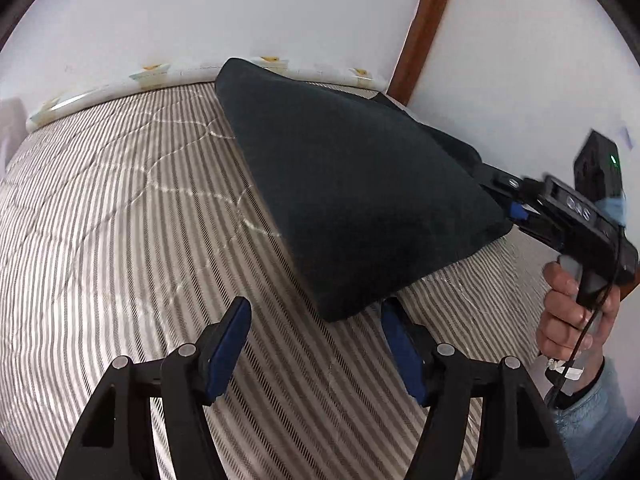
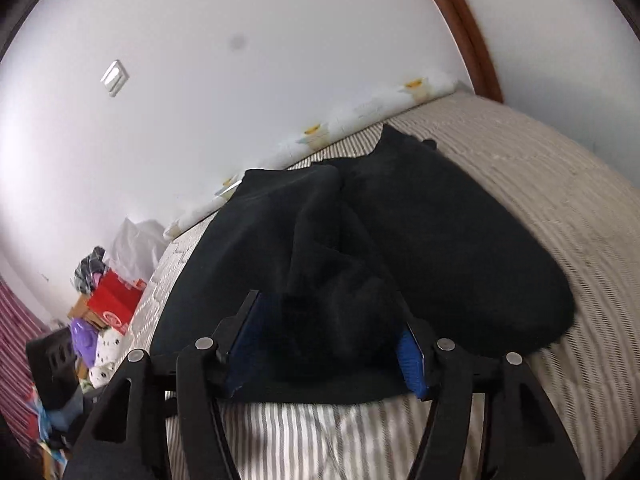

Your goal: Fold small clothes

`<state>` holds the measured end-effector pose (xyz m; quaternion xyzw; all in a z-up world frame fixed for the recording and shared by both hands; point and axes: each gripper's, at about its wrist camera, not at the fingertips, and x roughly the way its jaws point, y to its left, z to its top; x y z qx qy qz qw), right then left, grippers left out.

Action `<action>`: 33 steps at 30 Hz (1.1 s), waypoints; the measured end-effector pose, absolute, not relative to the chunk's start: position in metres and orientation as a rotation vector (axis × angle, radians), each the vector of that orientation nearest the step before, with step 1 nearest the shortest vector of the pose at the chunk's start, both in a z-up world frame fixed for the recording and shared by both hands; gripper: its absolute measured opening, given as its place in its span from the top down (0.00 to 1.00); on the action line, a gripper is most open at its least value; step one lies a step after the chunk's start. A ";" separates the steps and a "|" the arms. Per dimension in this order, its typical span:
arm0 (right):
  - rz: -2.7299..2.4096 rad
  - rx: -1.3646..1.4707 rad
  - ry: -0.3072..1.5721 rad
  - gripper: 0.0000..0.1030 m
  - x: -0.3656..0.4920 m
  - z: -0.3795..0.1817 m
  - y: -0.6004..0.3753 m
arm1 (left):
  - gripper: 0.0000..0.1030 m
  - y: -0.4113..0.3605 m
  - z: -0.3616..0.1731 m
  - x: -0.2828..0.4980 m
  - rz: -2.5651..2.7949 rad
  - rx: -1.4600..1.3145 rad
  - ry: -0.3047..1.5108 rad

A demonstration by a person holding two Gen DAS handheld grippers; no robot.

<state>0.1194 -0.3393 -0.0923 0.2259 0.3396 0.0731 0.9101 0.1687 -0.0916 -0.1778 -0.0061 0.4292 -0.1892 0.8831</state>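
Observation:
A dark garment (image 1: 360,192) lies on the striped bed (image 1: 120,220), its near edge raised off the bed. My left gripper (image 1: 316,340) is open; its right finger (image 1: 400,352) sits under the garment's near corner, the left finger beside it. In the left wrist view my right gripper (image 1: 500,192) reaches into the garment's right edge. In the right wrist view the garment (image 2: 440,240) bunches between the wide-apart blue pads (image 2: 248,340) of my right gripper (image 2: 328,344). The jaws stand open with cloth between them.
A white wall runs behind the bed, with a brown wooden frame (image 1: 424,28) at the right. A patterned white sheet edge (image 1: 152,74) lines the far side. A pile of boxes and bags (image 2: 108,304) stands beyond the bed's left end.

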 end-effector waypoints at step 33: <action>-0.253 0.356 0.695 0.40 0.104 -0.107 -0.418 | 0.62 -0.170 -0.183 0.206 -0.366 -0.028 0.873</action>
